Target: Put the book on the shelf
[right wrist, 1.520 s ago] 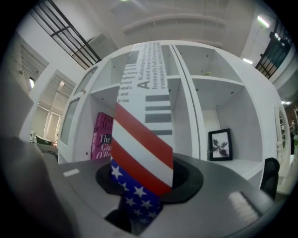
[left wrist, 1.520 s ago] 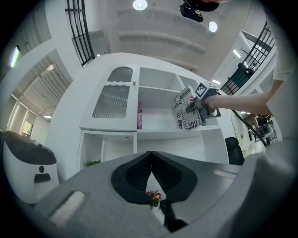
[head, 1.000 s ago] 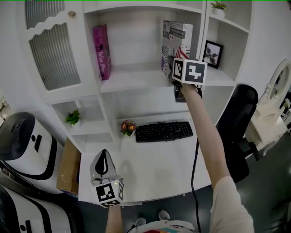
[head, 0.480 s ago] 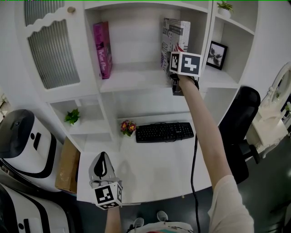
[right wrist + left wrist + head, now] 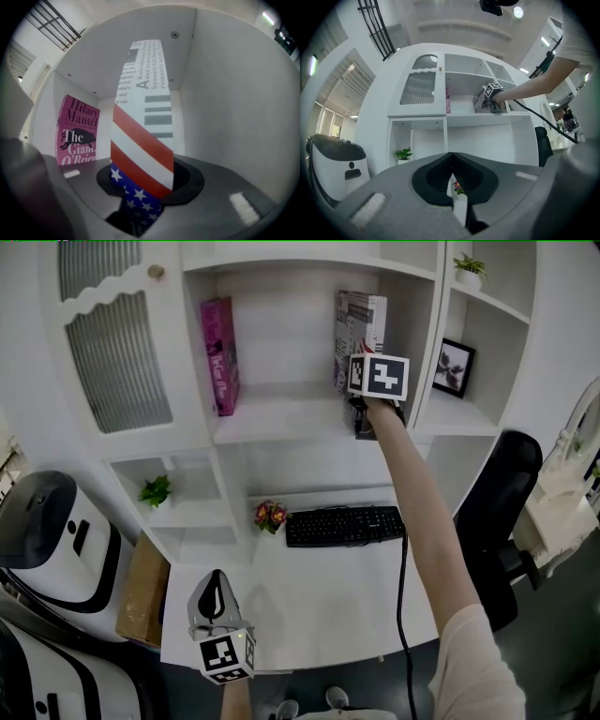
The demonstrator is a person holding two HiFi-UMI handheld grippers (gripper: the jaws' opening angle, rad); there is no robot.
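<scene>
While your arm stretches out, your right claw (image 5: 367, 395) clamps the book (image 5: 360, 322) upright in the shelf (image 5: 281, 416); your left claw (image 5: 214, 589), jaws together, hovers over the worktop (image 5: 319, 587).

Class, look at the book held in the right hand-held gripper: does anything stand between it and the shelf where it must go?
Nothing visible does. The right hand-held gripper grips the book upright inside the shelf, near the bay's right wall. The pink book stands at the bay's far left, well apart.
</scene>
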